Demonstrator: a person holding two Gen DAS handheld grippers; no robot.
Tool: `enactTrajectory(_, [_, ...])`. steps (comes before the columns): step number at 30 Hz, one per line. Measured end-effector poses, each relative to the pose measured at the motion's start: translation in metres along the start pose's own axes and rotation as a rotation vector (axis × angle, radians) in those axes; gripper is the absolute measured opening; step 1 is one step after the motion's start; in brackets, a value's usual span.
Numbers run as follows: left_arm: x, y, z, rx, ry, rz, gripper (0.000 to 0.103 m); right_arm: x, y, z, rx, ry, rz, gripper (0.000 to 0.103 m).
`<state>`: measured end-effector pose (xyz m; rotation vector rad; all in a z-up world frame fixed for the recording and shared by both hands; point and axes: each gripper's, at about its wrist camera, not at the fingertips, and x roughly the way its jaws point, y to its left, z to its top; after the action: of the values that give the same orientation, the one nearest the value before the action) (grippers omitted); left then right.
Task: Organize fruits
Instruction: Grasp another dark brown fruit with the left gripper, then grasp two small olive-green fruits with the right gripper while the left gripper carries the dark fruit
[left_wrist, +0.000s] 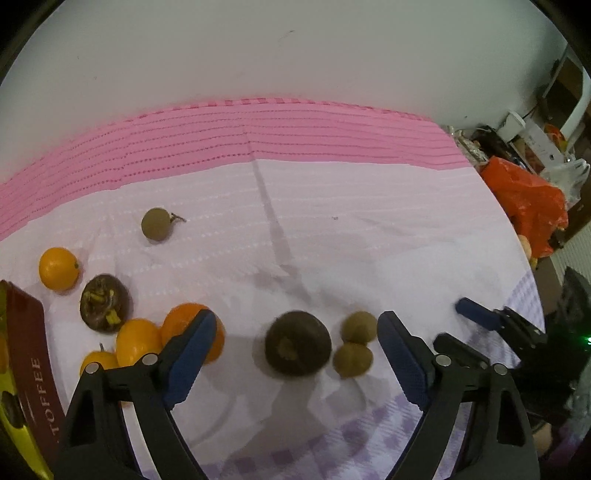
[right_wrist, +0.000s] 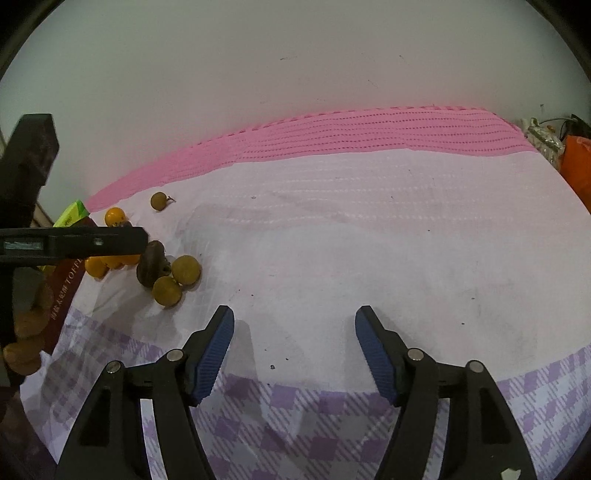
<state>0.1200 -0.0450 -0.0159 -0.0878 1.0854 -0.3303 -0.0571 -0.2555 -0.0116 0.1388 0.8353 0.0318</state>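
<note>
My left gripper (left_wrist: 297, 316) is open over the white cloth (left_wrist: 332, 229). A dark brown round fruit (left_wrist: 297, 345) lies between its blue fingers (left_wrist: 188, 354), untouched by either pad. Two small tan fruits (left_wrist: 357, 326) (left_wrist: 351, 361) lie just right of it, also inside the gap. Several oranges (left_wrist: 136, 341) cluster behind the left finger, with a second dark fruit (left_wrist: 105, 308) and a lone orange (left_wrist: 58, 267) further left. A small stemmed brown fruit (left_wrist: 157, 223) lies apart at the back. My right gripper (right_wrist: 294, 311) stands open over bare cloth, the fruit cluster (right_wrist: 168, 280) to its left.
A dark red box marked TOFFEE (left_wrist: 33, 369) lies at the left edge beside yellow packaging. A pink cloth band (left_wrist: 258, 133) runs along the white wall. An orange plastic bag (left_wrist: 524, 199) and clutter sit off the right end. Checked purple cloth (right_wrist: 332, 435) covers the near edge.
</note>
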Motion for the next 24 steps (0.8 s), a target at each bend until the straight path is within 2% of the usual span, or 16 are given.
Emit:
enactTrajectory(5, [0.006,-0.008,0.0,0.044,-0.006,0.013,0.087,0.001,0.0,0.0,-0.003,0.0,0.002,0.068])
enactTrajectory(7, [0.01,-0.011,-0.003,0.064,0.005,-0.002,0.076,0.0,-0.001,0.0,-0.001,0.0,0.002,0.068])
enactTrajectory(8, [0.011,-0.011,-0.005,0.066,0.015,-0.011,0.067,0.0,-0.001,0.0,0.0,0.0,0.001,0.068])
enactTrajectory(9, [0.015,-0.01,-0.007,0.063,0.035,-0.026,0.063,0.0,-0.001,0.0,-0.001,0.0,0.002,0.068])
enactTrajectory(17, [0.021,0.019,-0.016,-0.096,0.024,-0.158,0.049,0.0,0.0,0.0,-0.001,0.001,-0.001,0.071])
enactTrajectory(20, [0.02,0.018,-0.018,-0.073,0.018,-0.133,0.044,0.0,0.0,0.0,-0.002,0.001,0.0,0.072])
enactTrajectory(24, [0.015,0.017,-0.027,-0.09,-0.014,-0.118,0.043,0.001,0.001,0.0,-0.006,0.003,0.0,0.073])
